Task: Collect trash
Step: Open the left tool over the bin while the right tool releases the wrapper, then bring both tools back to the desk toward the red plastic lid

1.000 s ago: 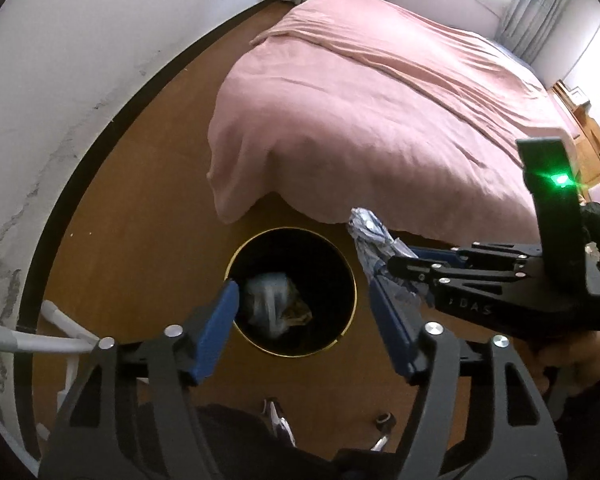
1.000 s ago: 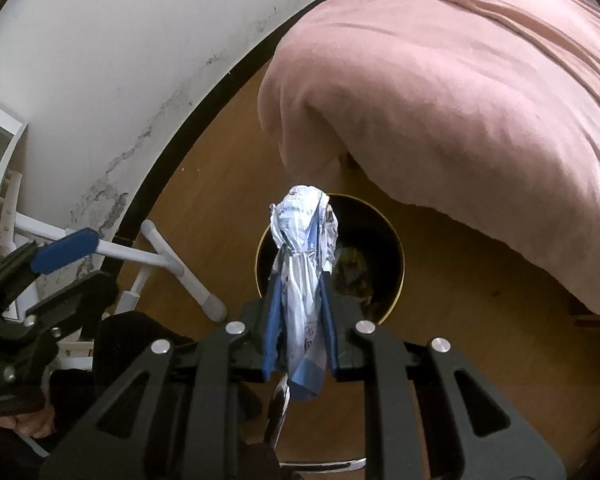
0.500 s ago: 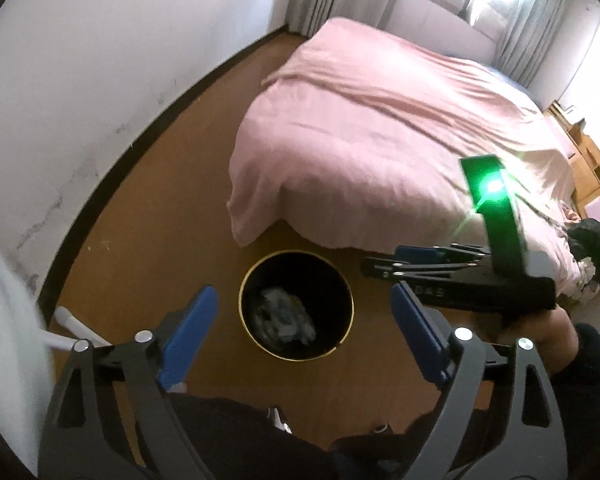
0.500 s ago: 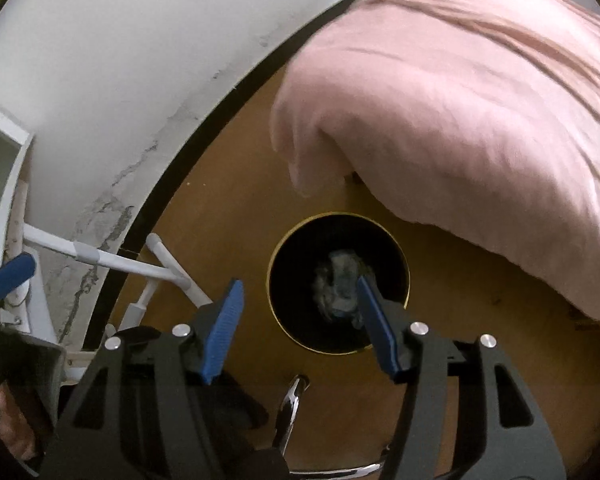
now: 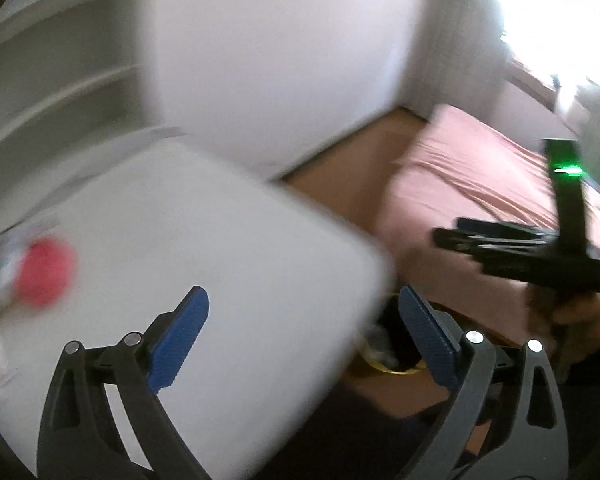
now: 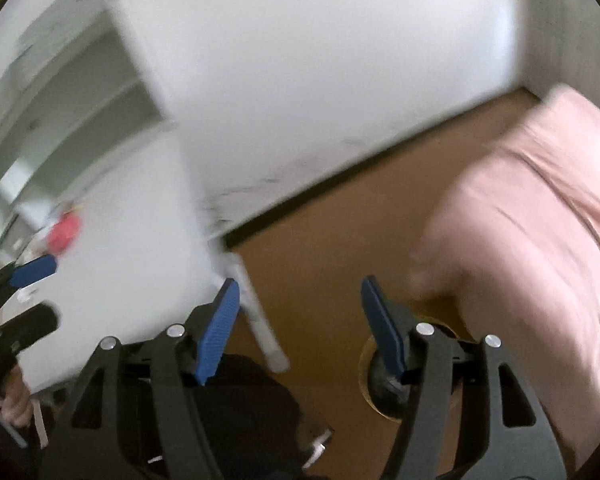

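Both views are blurred by motion. My left gripper (image 5: 300,300) hangs over a white table top (image 5: 220,240), its jaws opening wide with nothing between them. My right gripper (image 6: 300,284) is above the brown floor beside the table's leg (image 6: 260,320), its jaws opening and empty too. The black bin with a gold rim (image 6: 364,364) sits low behind the right finger; in the left wrist view the bin (image 5: 380,366) shows pale trash (image 5: 378,340) inside. A red round thing (image 5: 44,276) lies among blurred litter at the table's far left, and the red thing (image 6: 64,228) shows in the right view as well.
The pink bed (image 6: 540,220) fills the right side, close to the bin. White shelving (image 6: 80,100) stands behind the table against the white wall. A hand holds the right gripper (image 5: 444,236) over the bed's edge. A dark trouser leg (image 6: 240,400) is below.
The right gripper let the blue-and-white wrapper fall into the bin and opened. Both grippers rose and swung left, from over the bin to the white table. The left jaws widened.
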